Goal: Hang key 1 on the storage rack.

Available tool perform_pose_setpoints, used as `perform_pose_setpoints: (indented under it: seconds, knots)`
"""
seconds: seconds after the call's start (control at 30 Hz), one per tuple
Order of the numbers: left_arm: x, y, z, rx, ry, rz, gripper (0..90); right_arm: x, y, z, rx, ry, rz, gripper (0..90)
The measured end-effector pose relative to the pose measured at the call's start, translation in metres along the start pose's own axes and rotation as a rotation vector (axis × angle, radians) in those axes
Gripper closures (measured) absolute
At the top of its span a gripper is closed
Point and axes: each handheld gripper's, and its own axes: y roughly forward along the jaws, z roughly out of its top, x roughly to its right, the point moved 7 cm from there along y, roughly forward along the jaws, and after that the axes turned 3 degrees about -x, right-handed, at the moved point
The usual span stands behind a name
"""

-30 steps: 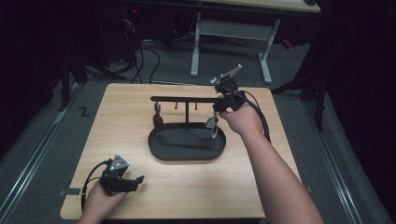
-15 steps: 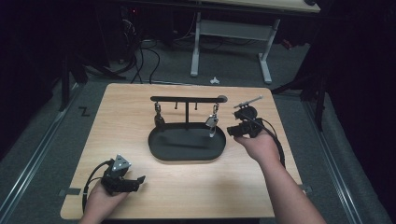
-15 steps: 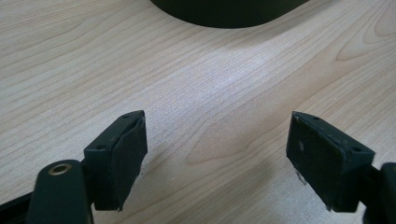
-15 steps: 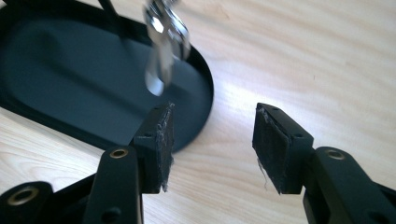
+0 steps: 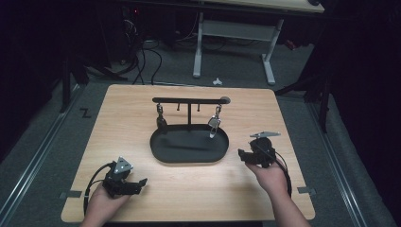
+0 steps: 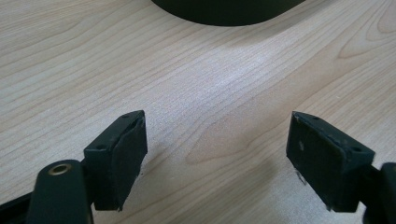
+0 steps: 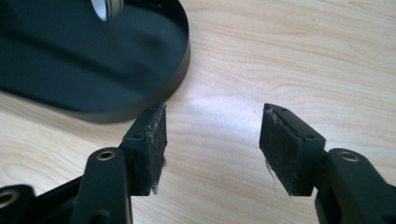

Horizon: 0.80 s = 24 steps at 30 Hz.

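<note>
Two key rings (image 5: 214, 126) hang on the black stand (image 5: 189, 100) over its tray (image 5: 189, 150) — that job looks done. The right hand-held gripper (image 5: 243, 155), just opening, is empty beside the tray; the left hand-held gripper (image 5: 139, 182) rests wide open on the bench (image 5: 293, 118).

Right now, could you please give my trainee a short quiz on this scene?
1. True or false: the right tool holds a key.
2. How many items hang from the rack: A one, B two, C four?
3. What lies under the rack?

Key
1. False. Its jaws have just been opening, with nothing between them, and only the table shows beyond.
2. B: a dark item at the left and a silvery item at the right.
3. A black oval tray.
</note>
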Motion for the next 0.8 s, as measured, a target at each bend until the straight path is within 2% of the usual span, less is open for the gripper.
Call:
perform_pose_setpoints:
  seconds: [0.17,0.3,0.37,0.4,0.43,0.5,0.53,0.6,0.8]
  knots:
    - [0.001,0.0,0.0,0.001,0.005,0.003,21.0,-0.002,0.008,-0.03,0.074,-0.008,-0.009,39.4]
    - [0.002,0.001,0.001,0.007,0.014,0.0,20.9,-0.009,0.016,-0.053,0.136,-0.021,0.007,38.4]
    - [0.002,0.001,0.001,0.009,0.016,0.001,20.8,-0.014,0.019,-0.065,0.196,0.002,0.008,39.2]
    - [0.002,0.001,0.002,0.013,0.017,-0.001,20.7,-0.017,0.02,-0.07,0.2,0.001,0.021,39.9]
    - [0.002,0.001,0.003,0.016,0.017,0.0,20.7,-0.022,0.02,-0.07,0.179,-0.023,0.04,37.7]
    - [0.003,0.001,0.003,0.022,0.022,0.003,20.7,-0.022,0.013,-0.064,0.219,-0.092,0.001,38.1]
    - [0.003,0.001,0.003,0.023,0.023,0.006,20.7,-0.02,0.011,-0.063,0.228,-0.099,-0.008,38.2]
    - [0.004,0.001,0.004,0.029,0.02,0.009,20.6,-0.018,0.01,-0.063,0.245,-0.078,0.001,38.2]
    - [0.007,0.001,0.006,0.042,0.035,0.015,20.2,-0.013,0.014,-0.069,0.242,-0.047,0.034,37.9]
